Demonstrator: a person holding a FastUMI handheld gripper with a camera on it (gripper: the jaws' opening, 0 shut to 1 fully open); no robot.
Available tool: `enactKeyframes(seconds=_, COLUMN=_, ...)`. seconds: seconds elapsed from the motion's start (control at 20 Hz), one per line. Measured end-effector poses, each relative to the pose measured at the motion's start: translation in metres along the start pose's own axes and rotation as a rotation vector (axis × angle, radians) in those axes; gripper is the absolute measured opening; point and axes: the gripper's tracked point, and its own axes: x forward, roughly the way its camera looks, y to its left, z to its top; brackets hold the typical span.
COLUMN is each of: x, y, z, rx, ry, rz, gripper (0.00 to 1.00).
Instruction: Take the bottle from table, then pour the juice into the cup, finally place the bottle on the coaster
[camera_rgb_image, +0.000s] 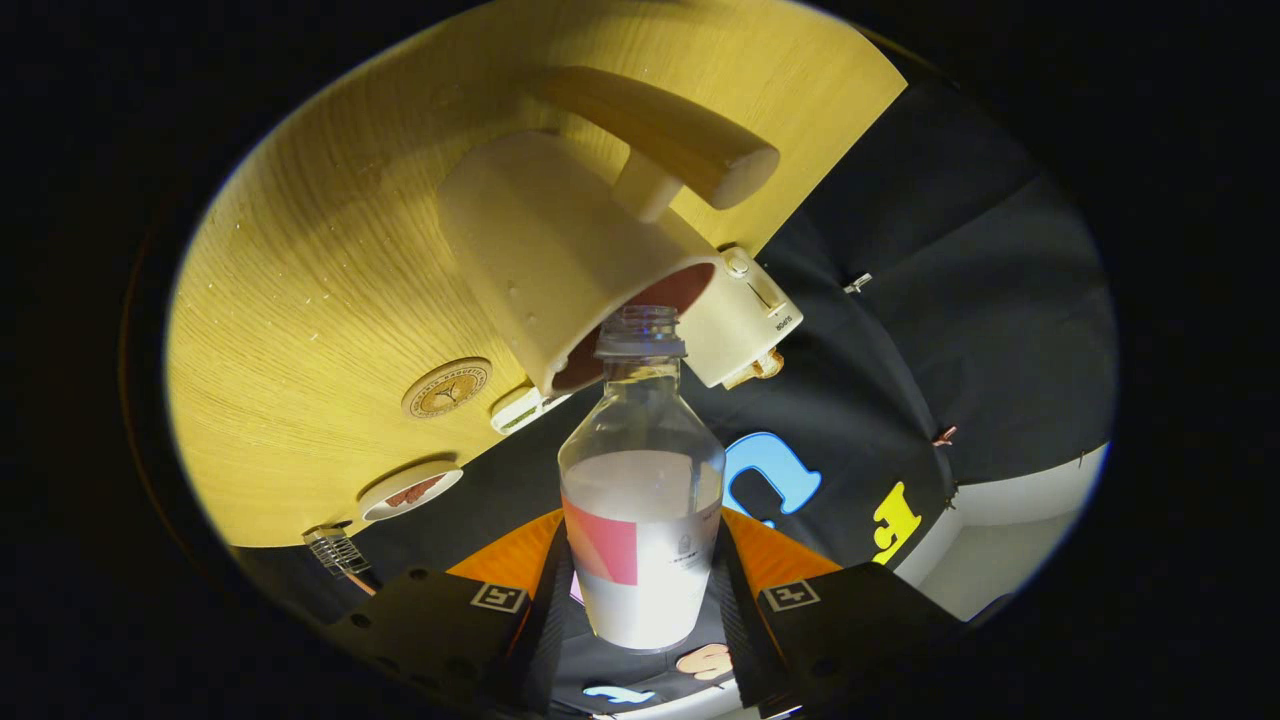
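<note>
Clamped between the gripper (640, 600) fingers at its labelled lower body, the uncapped bottle (641, 480) is tipped with its mouth at the cup (560, 250) rim, looking light, part-full, smooth and probably squeezable, so grip low and gently.

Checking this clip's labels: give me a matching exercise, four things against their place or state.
Things:
1. bottle
2. cup
3. coaster
4. tool

Place or state:
A. round cork disc lying bare on the wooden table
B. shut, one finger on each side of the bottle's lower body
C. uncapped, its open mouth at the cup's rim
D. cream, with a wooden handle, just beyond the bottle's neck

Pairs: 1-C, 2-D, 3-A, 4-B
</note>
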Motion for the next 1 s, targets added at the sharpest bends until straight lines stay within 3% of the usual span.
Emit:
enactKeyframes(seconds=0.25, x=0.001, y=0.006, z=0.000, rx=0.018, ry=0.003, rz=0.018, gripper=0.70)
enactKeyframes(seconds=0.45, x=-0.004, y=0.019, z=-0.003, rx=0.149, ry=0.038, rz=0.062, gripper=0.70)
enactKeyframes(seconds=0.8, x=-0.019, y=0.046, z=-0.006, rx=0.547, ry=0.150, rz=0.179, gripper=0.70)
enactKeyframes(seconds=1.0, x=-0.033, y=0.062, z=0.005, rx=0.850, ry=0.189, rz=0.268, gripper=0.70)
